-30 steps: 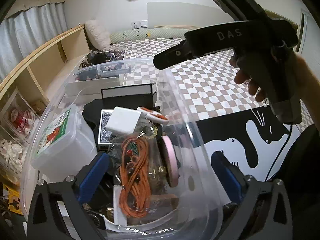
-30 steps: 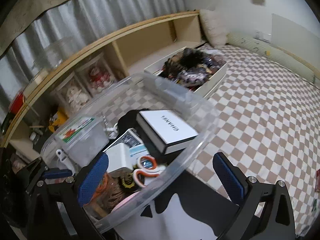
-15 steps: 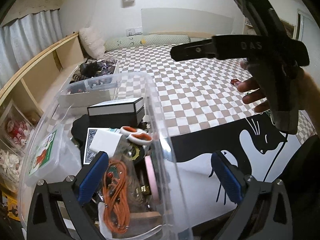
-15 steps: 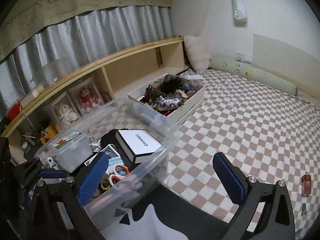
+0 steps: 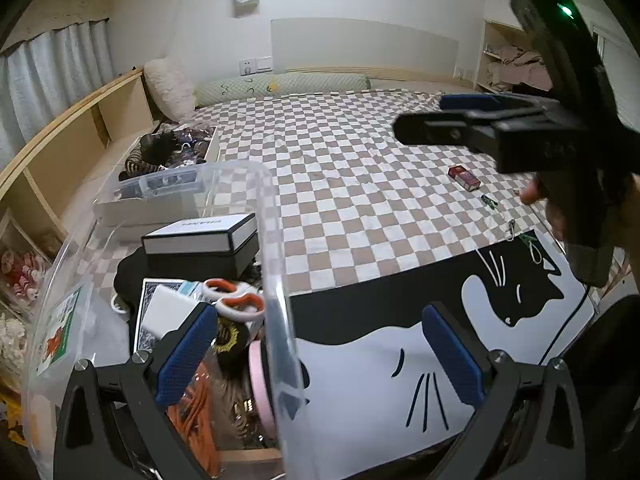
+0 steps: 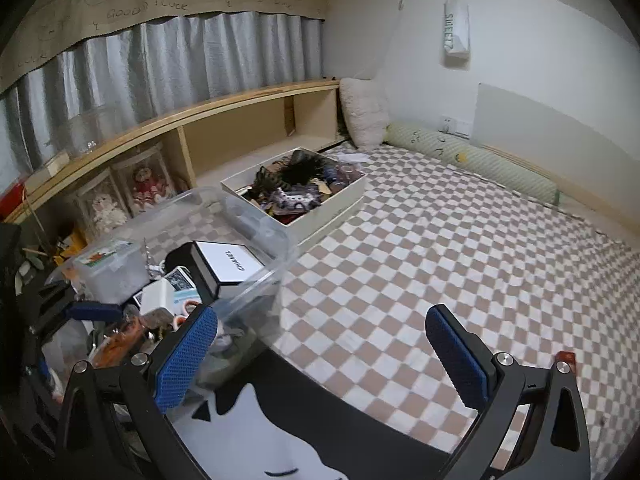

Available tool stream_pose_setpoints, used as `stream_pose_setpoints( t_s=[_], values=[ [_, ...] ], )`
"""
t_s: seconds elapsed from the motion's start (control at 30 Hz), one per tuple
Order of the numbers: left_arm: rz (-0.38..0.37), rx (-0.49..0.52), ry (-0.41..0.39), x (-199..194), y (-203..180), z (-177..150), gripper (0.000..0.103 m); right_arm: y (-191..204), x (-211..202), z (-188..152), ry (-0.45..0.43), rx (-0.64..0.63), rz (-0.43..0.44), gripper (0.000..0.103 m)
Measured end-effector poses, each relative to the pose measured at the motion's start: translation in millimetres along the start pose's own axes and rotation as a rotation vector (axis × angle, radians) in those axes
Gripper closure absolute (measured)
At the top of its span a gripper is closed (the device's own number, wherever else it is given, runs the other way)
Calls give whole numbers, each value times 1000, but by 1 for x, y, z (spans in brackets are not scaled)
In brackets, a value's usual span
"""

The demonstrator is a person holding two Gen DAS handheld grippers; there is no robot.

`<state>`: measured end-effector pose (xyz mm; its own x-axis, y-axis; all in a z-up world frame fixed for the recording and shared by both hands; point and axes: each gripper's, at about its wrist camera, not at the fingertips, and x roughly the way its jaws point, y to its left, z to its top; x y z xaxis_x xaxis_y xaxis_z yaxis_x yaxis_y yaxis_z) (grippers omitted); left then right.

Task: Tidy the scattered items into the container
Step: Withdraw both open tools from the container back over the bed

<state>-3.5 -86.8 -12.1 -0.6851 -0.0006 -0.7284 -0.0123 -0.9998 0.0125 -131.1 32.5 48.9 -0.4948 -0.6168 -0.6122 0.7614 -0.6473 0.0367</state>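
Note:
A clear plastic container [image 5: 276, 280] [image 6: 260, 280] holds a black-and-white box [image 5: 200, 236], orange-handled scissors [image 5: 234, 300], a white charger [image 5: 166, 312], an orange cord [image 5: 192, 420] and a small lidded tub [image 6: 110, 268]. My left gripper [image 5: 320, 356] is open and empty, straddling the container's right wall. My right gripper [image 6: 320, 356] is open and empty, above the checkered bed right of the container; its body shows in the left wrist view [image 5: 520, 136]. A red packet [image 5: 464, 178] [image 6: 566, 360] and small green clips [image 5: 490, 201] lie loose on the bed.
A black-and-white cat mat [image 5: 440, 340] lies at the near bed edge. A white box of dark clutter [image 6: 296, 190] stands by the wooden shelf [image 6: 200, 128]. A bolster [image 6: 472, 164] and a pillow [image 6: 362, 116] lie against the walls.
Both grippers have pulled back and risen from the container and swung right. More of the bed and the red packet have come into view. Both stay open.

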Motion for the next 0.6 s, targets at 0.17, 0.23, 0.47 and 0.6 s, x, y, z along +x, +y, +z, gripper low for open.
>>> stream_pose_setpoints(
  t_s=[0.17,0.23,0.47,0.6],
  values=[
    [-4,-26,-33,-1,-6,14,0,-16,-14,-8,9,17,-33,0],
    [-1,-31,-39,0,-9,20,0,-23,-19,-10,15,30,-41,0],
    [-29,-29,-43,5,-27,39,0,-47,-38,-21,21,68,-84,0],
    [-62,-15,-44,7,-40,49,0,-63,-46,-29,31,98,-105,0]
  ],
)
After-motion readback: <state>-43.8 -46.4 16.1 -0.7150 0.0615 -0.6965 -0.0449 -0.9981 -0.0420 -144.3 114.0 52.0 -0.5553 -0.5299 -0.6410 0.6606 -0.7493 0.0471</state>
